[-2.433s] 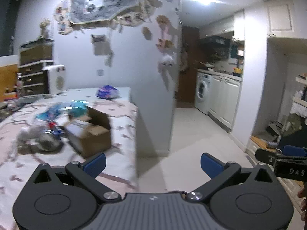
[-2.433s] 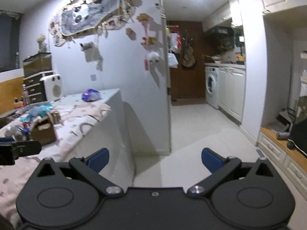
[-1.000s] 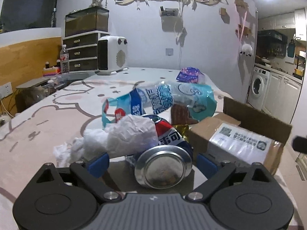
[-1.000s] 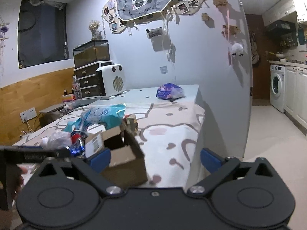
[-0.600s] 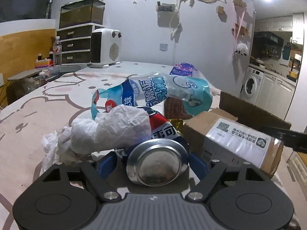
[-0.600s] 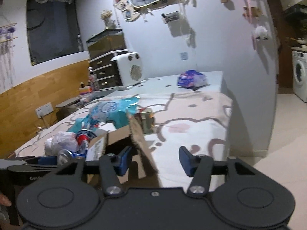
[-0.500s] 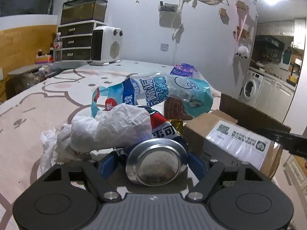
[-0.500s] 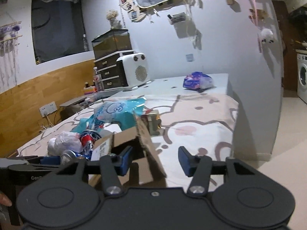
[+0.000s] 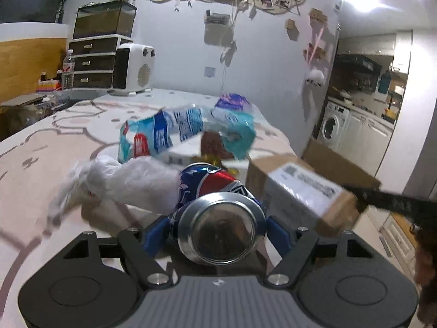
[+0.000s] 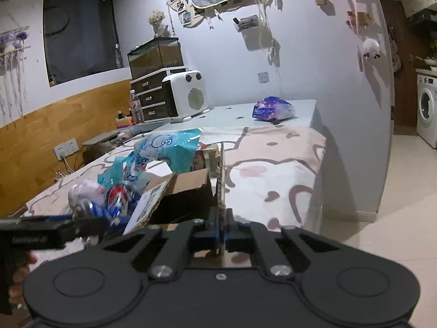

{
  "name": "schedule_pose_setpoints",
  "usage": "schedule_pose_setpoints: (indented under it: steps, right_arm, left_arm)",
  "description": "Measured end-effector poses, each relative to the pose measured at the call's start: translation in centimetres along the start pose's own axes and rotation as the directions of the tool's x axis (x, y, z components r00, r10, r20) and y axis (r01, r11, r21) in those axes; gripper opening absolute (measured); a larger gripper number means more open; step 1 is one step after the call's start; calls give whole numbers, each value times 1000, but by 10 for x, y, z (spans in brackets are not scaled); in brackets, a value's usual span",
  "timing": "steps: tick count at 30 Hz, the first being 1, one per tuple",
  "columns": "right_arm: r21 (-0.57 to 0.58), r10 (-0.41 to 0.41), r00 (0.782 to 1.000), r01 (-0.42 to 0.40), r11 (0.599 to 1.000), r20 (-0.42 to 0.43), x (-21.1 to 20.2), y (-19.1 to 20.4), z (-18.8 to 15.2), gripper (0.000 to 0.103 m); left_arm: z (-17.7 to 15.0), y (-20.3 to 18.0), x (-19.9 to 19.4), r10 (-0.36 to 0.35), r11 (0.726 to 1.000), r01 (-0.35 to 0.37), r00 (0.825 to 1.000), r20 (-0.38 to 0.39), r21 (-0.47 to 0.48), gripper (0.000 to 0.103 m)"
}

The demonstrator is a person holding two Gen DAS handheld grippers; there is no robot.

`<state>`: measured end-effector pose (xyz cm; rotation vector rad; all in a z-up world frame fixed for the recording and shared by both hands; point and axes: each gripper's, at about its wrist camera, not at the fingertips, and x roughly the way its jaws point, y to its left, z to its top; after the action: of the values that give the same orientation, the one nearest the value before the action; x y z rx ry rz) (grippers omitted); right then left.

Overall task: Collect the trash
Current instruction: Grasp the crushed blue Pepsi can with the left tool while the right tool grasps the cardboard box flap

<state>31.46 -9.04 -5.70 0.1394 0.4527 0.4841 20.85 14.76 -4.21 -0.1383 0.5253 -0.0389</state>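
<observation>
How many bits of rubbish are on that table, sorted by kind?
Crushed red-and-blue drink cans: 1, gripped by the left gripper
Brown cardboard boxes: 1, its flap pinched by the right gripper
Crumpled white plastic bags: 1
Blue-and-teal plastic wrappers: 1
Purple packets: 1
Total: 5 clearly visible

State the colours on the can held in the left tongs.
Blue, red and white body with a silver end, clearest in the left wrist view: can.
</observation>
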Motion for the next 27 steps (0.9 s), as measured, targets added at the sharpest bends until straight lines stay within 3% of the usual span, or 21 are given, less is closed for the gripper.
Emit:
schedule_pose_setpoints:
  steps: [4,6,8,13,14,16,19,23,27]
  right_arm:
    - [7,7,1000,-7,1000,5,-11,-1,-3,4]
    - [11,14,1000,-14,1000,8,-16,-1,-4,4]
    - [18,20,1000,-20,1000,11,-19,-1,-4,4]
    - [32,28,1000,-28,999,11,-25,-5,-5,4]
    - [30,28,1000,-28,999,11,-27,-6,-5,4]
    - [22,25,1000,-26,999,12,-31,-7,-4,4]
    - [12,20,1000,-20,1000,17,-34,-8,-3,4]
    - [1,22,1000,-22,1000,19,-36,-7,-2,4]
    - [-3,27,999,-27,1000,16,-35,-7,-3,4]
  left_arm:
    - [-22,-12,-26,-12,1000,11,999,-40,-7,78]
    - [-30,-17,-36,-82,997,82,995,-64,-14,80]
    - [-33,-24,-44,-149,989,149,986,-73,3,89]
    - [-28,-41,-59,-236,950,246,969,-75,192,94]
    - [-25,-42,-58,-239,938,250,968,-75,241,101]
    - [-19,-43,-59,-233,894,242,970,-70,377,103]
    - [-7,-39,-48,-231,804,253,967,-111,538,103]
    - [11,-22,-20,-259,734,337,942,-215,590,103]
    - [21,-14,-1,-282,669,380,925,-254,638,103]
